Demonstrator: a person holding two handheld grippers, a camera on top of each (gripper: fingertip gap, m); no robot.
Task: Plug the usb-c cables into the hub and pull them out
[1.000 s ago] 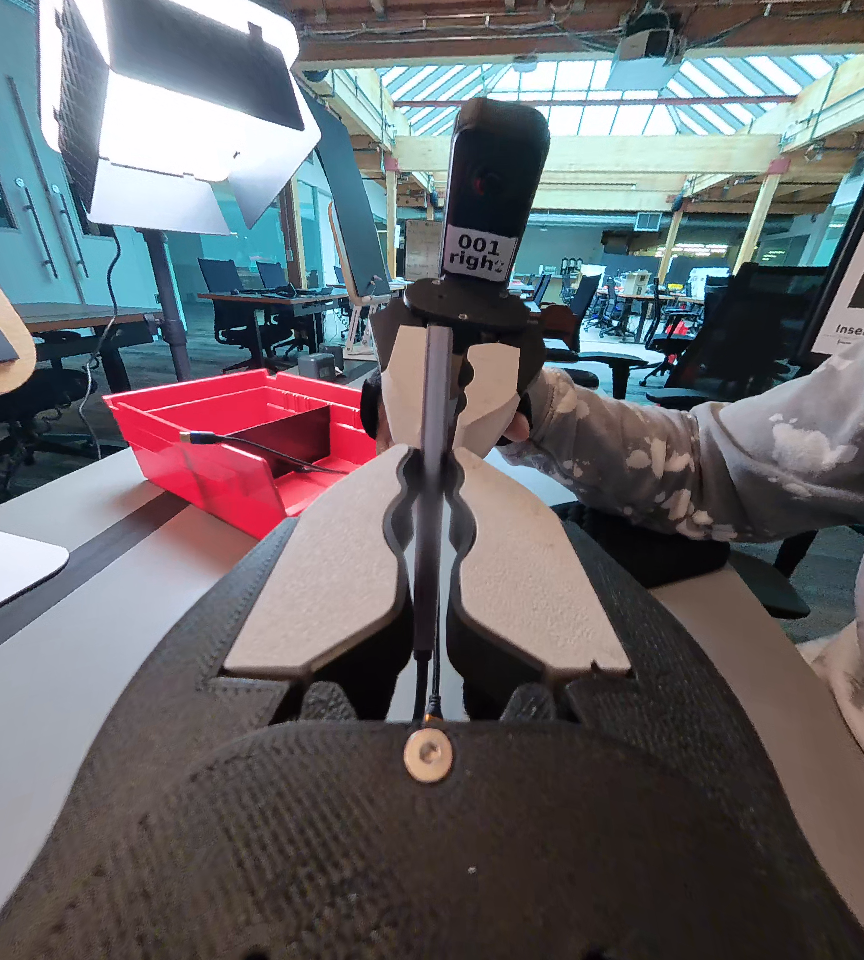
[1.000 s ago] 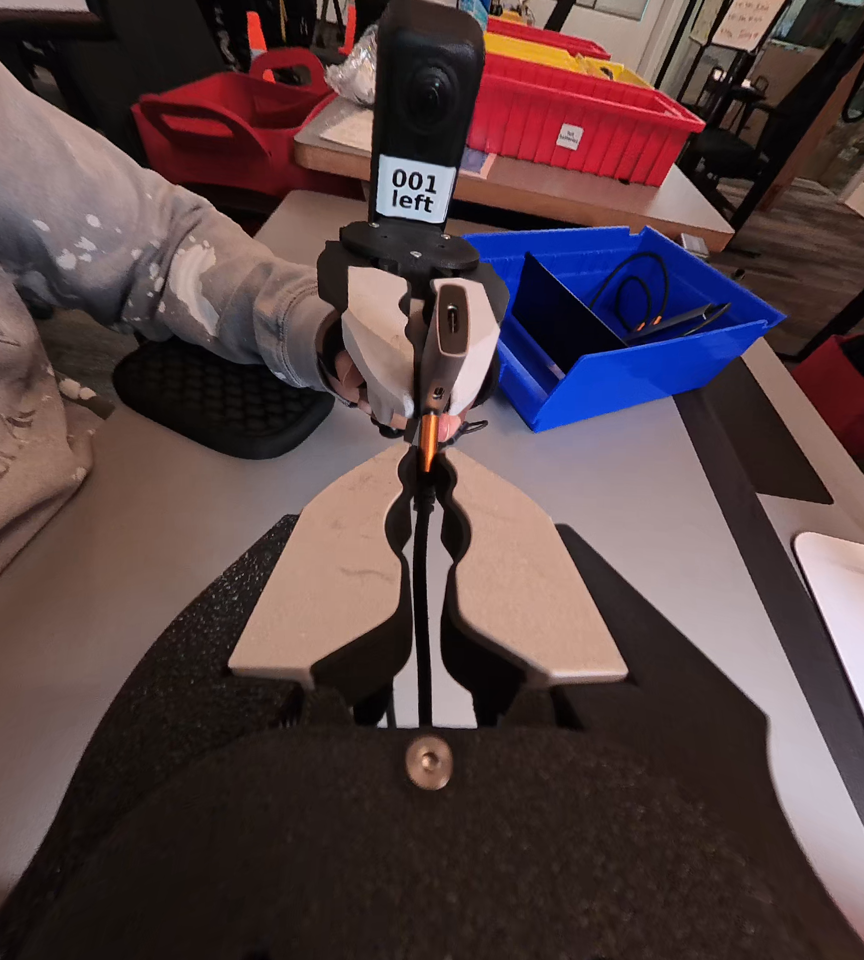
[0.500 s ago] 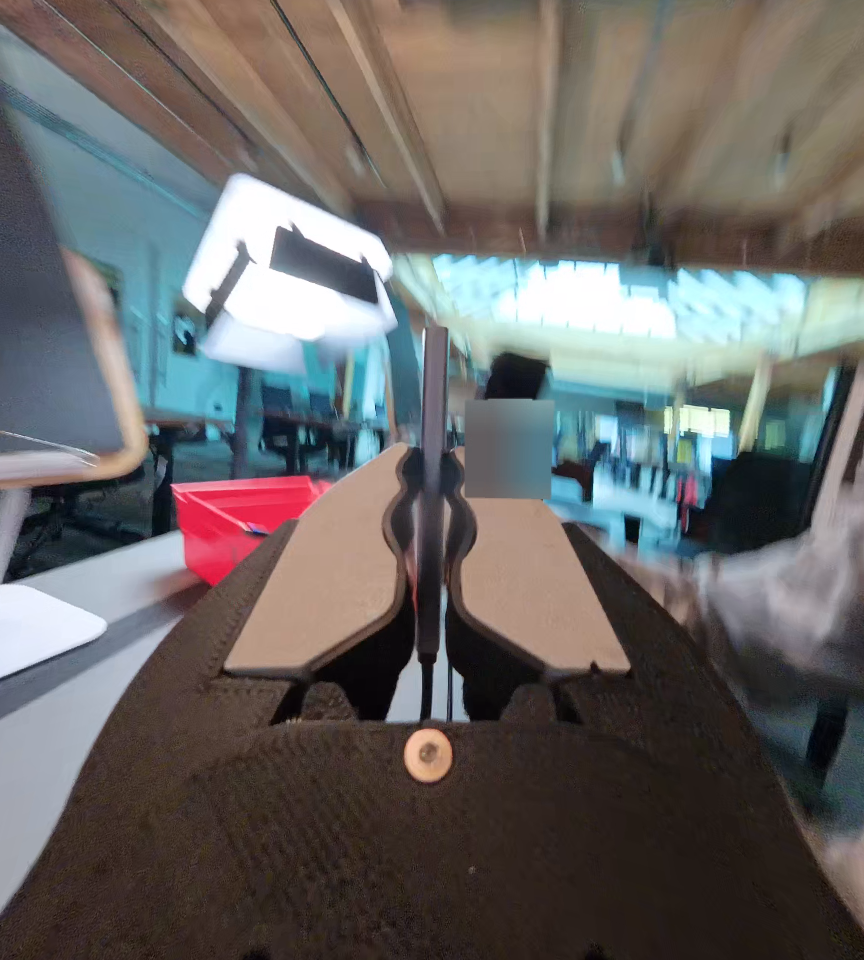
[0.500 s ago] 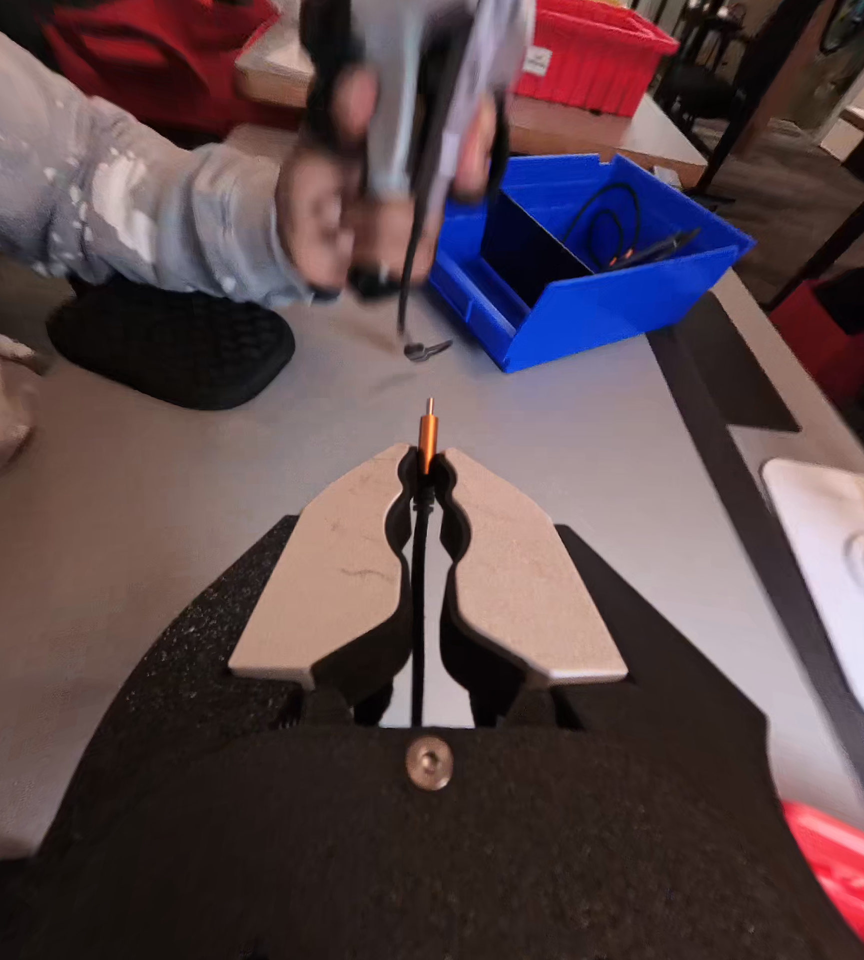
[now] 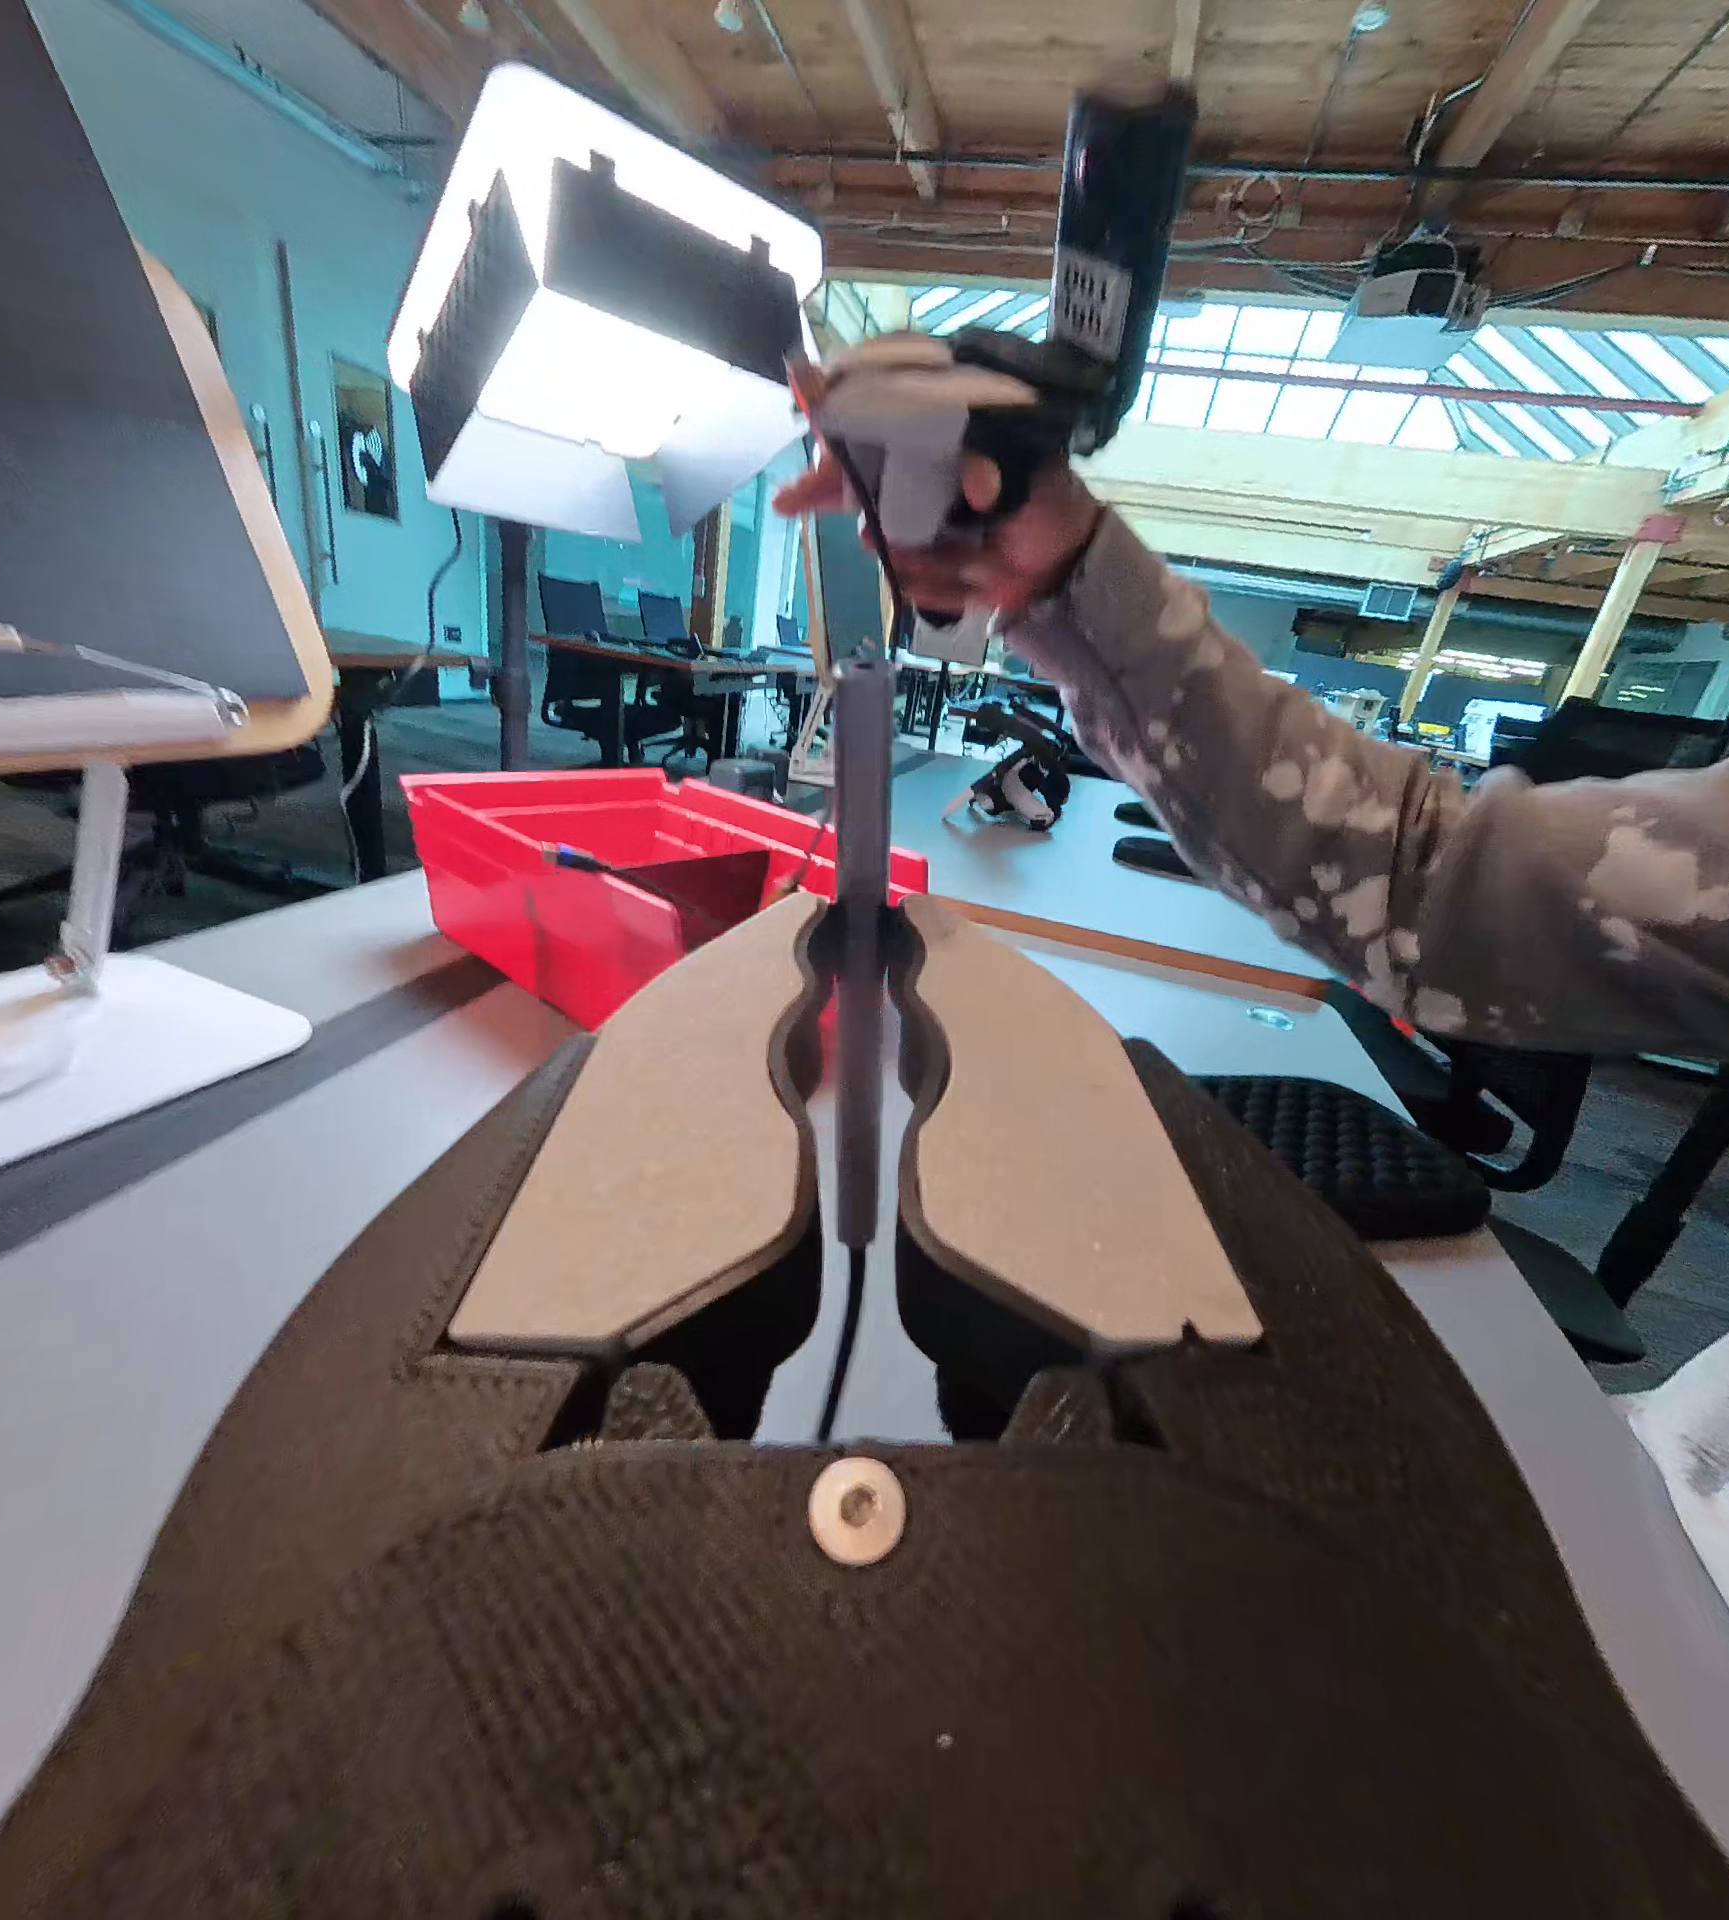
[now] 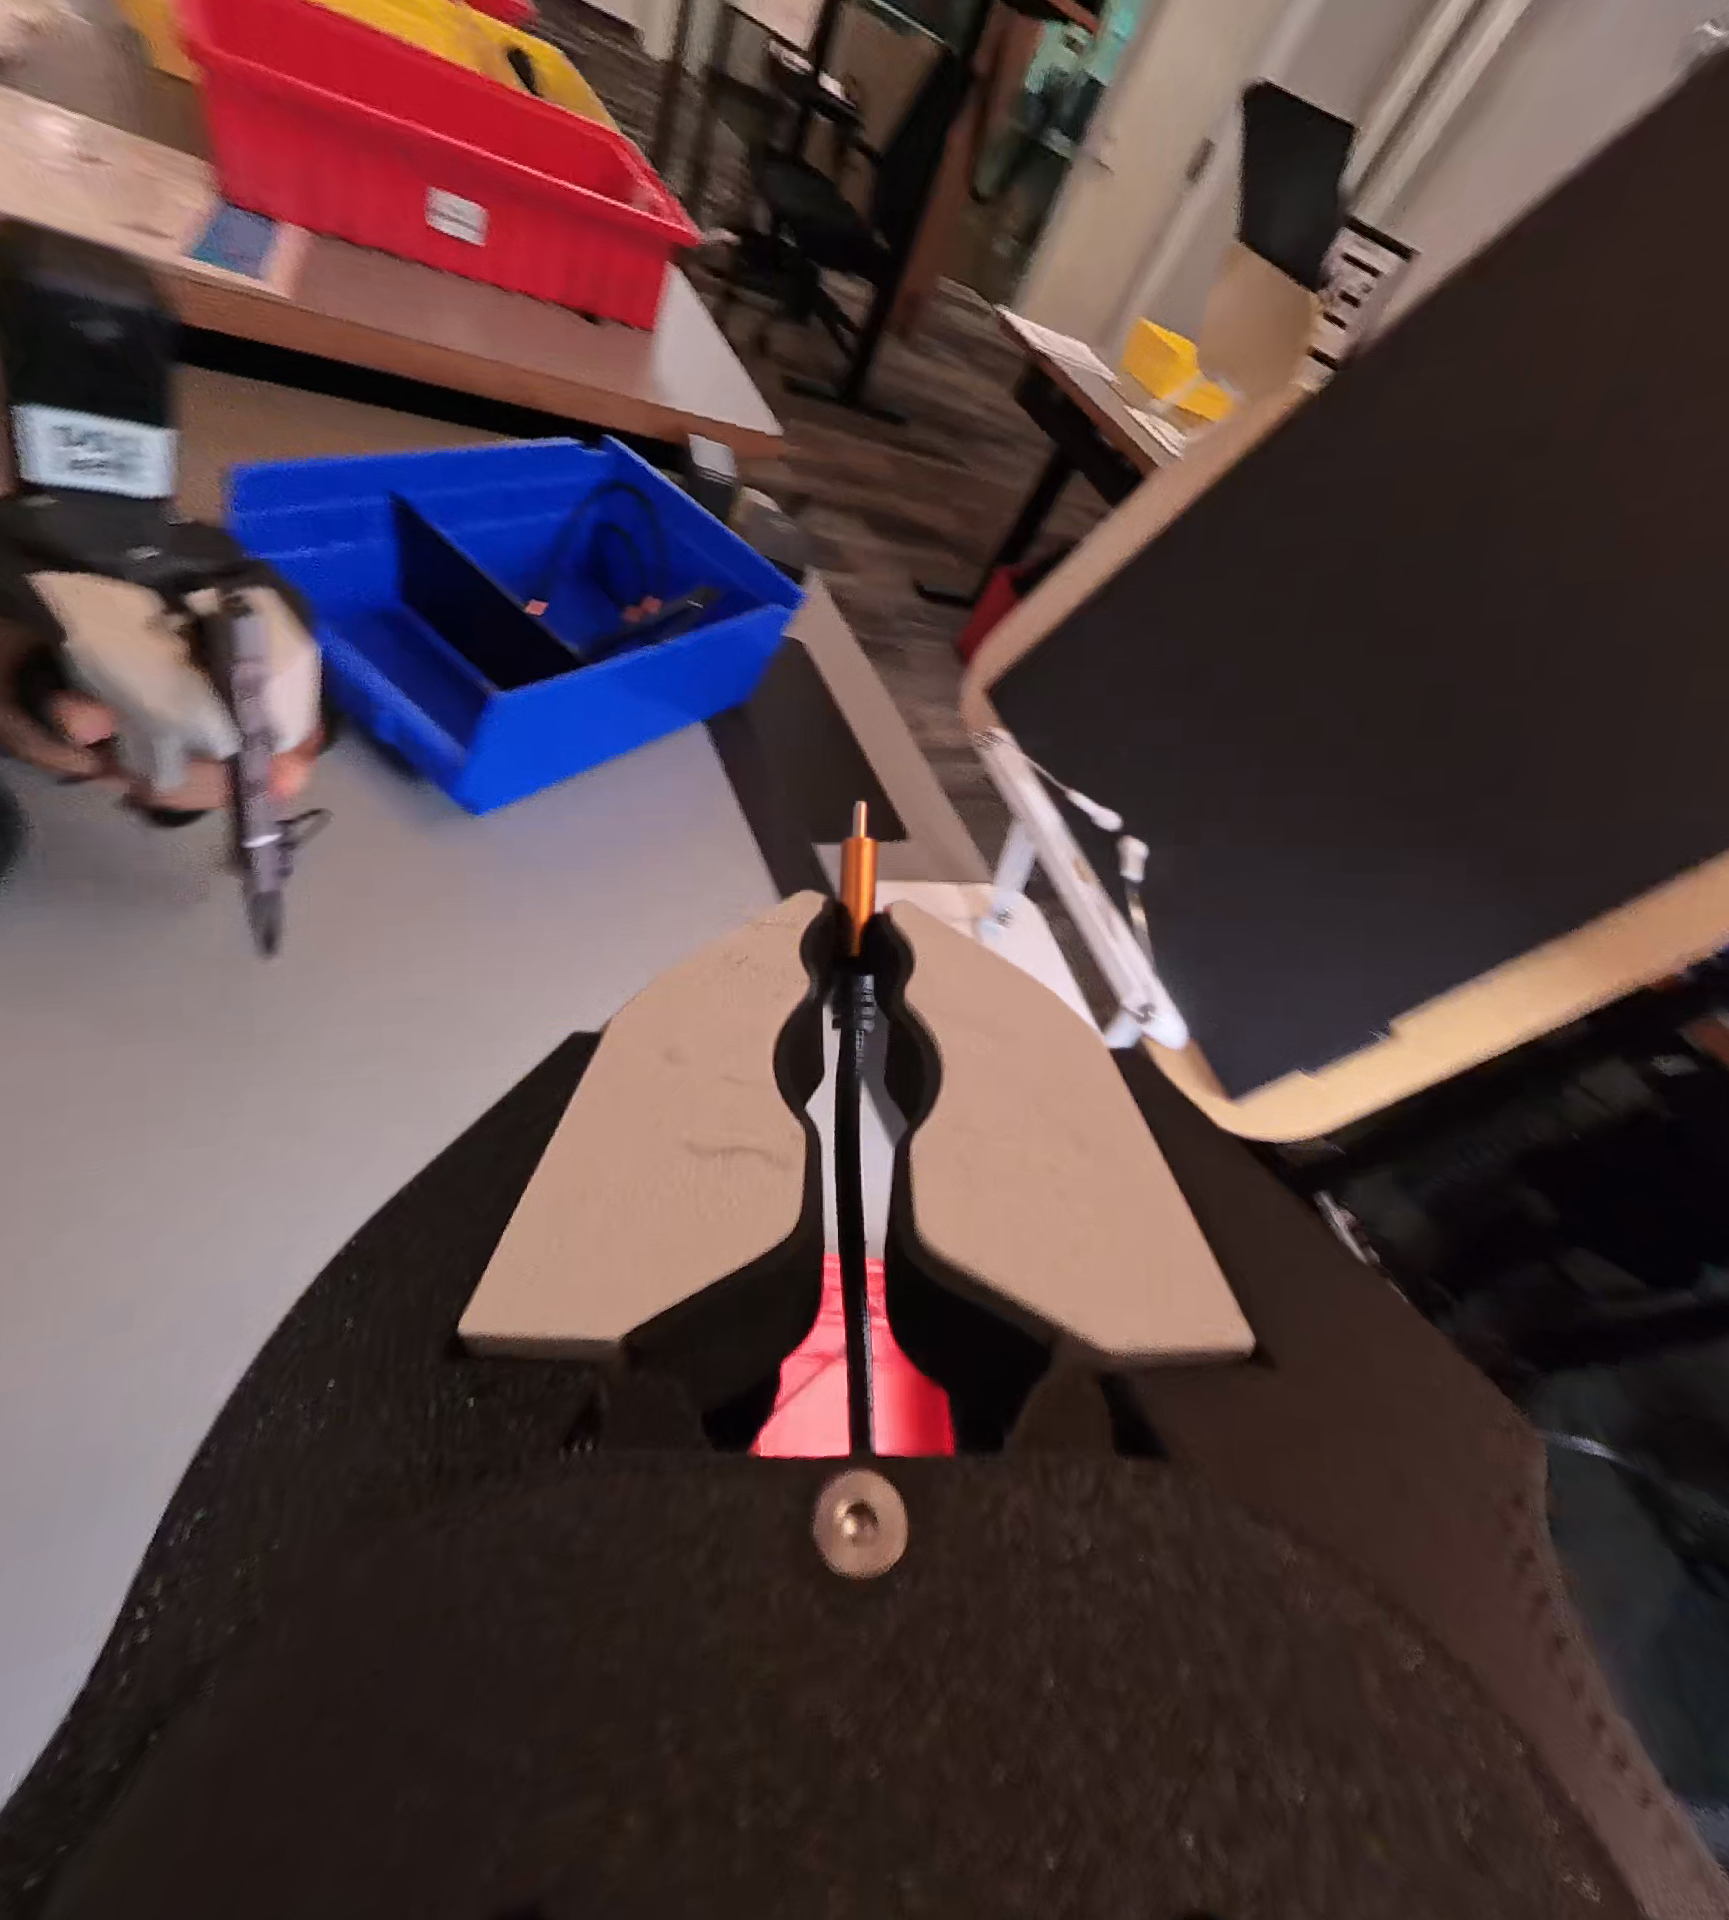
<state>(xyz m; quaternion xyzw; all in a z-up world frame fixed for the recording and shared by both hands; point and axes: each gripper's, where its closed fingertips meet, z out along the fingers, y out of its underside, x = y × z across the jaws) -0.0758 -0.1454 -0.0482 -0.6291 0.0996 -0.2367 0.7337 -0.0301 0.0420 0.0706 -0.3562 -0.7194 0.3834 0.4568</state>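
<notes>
While the left gripper pinches the grey hub edge-up, ports presumably exposed, the right gripper clamps the usb-c cable behind its orange plug; plug unmated, well apart, above the red bin.

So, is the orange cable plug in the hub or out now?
Out: the orange plug juts bare from the right tongs, apart from the hub.

In the left wrist view, a bin sits far on the bench, with a stand base left of it. In the right wrist view, another bin lies far left on the bench, cables inside it.
</notes>
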